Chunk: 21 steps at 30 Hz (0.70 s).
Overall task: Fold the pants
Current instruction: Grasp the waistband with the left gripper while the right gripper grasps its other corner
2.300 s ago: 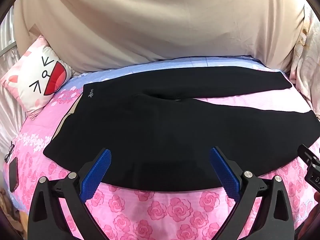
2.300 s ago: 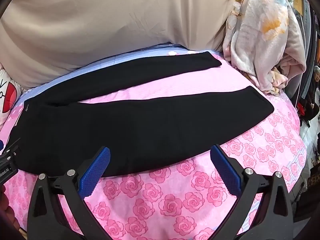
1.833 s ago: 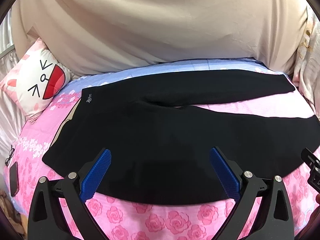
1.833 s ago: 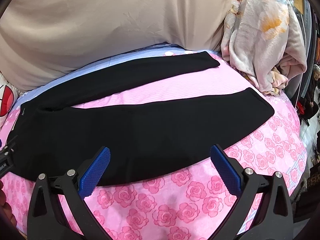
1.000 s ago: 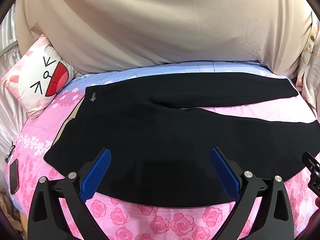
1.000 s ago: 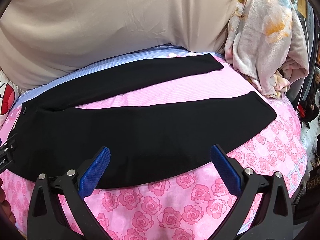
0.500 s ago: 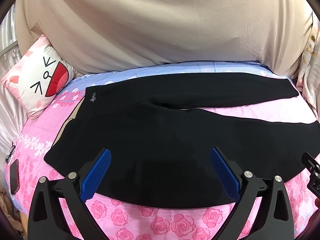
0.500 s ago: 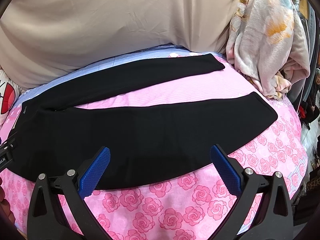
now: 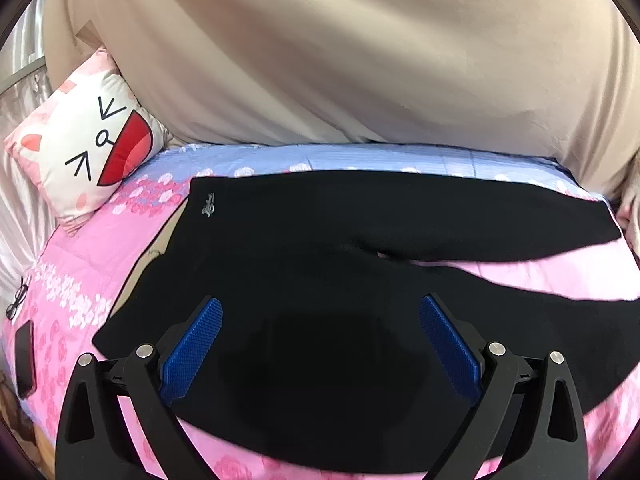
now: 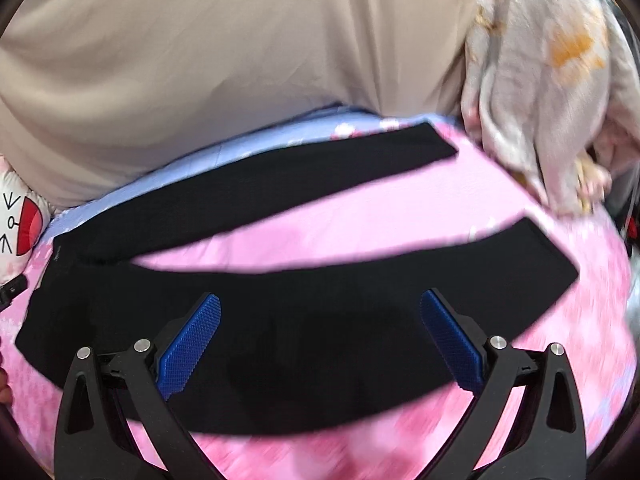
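Note:
Black pants (image 9: 320,264) lie flat on a pink rose-print bed sheet (image 9: 80,280), waistband to the left with a small silver logo (image 9: 208,205), both legs spread apart to the right. My left gripper (image 9: 320,308) is open and empty, hovering over the seat near the waistband. In the right wrist view the pants (image 10: 320,320) run across the bed; the far leg (image 10: 320,164) and near leg (image 10: 500,264) form a V. My right gripper (image 10: 320,304) is open and empty above the near leg's thigh.
A cat-face pillow (image 9: 84,152) leans at the left. A beige cover (image 9: 340,60) rises behind the bed. A floral blanket (image 10: 552,92) is heaped at the right. Glasses (image 9: 18,296) and a phone (image 9: 24,354) lie at the sheet's left edge.
Both grippers have moved forward and lower over the pants, which now fill more of each view. The right wrist view is blurred by motion. Both jaws stay open.

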Available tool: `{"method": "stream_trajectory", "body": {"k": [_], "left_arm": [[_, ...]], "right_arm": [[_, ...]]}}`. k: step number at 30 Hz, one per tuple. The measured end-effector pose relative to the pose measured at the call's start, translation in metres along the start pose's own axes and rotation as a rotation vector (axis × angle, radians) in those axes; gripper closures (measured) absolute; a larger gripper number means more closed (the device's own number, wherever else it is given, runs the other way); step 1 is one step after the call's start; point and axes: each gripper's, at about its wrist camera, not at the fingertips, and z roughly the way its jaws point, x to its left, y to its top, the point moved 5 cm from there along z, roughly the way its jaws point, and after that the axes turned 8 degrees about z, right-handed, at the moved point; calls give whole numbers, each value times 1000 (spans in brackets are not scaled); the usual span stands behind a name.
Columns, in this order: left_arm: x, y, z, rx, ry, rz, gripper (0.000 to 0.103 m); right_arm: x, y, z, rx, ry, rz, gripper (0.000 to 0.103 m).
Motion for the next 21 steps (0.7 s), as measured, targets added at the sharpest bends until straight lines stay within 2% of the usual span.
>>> {"method": "stream_trajectory", "body": {"k": [2, 4, 6, 7, 8, 13, 18, 21], "left_arm": [[-1, 7, 9, 3, -3, -1, 6], [-7, 12, 18, 11, -5, 15, 6], [-16, 18, 28, 15, -8, 41, 6], [-21, 21, 33, 9, -8, 54, 6], [-25, 23, 37, 10, -8, 63, 6], [-47, 27, 62, 42, -18, 118, 6], [-60, 29, 84, 64, -12, 152, 6], [-63, 30, 93, 77, -7, 159, 6]], "right_arm": [[-17, 30, 22, -31, -48, -49, 5], [-30, 55, 48, -30, -55, -98, 5], [-42, 77, 82, 14, -50, -148, 5], [-51, 91, 103, 37, -81, -164, 5], [-61, 102, 120, 50, -116, -164, 5], [-103, 156, 189, 86, -139, -110, 5], [-126, 182, 241, 148, -131, -100, 5], [-137, 189, 266, 175, -163, -114, 5]]}}
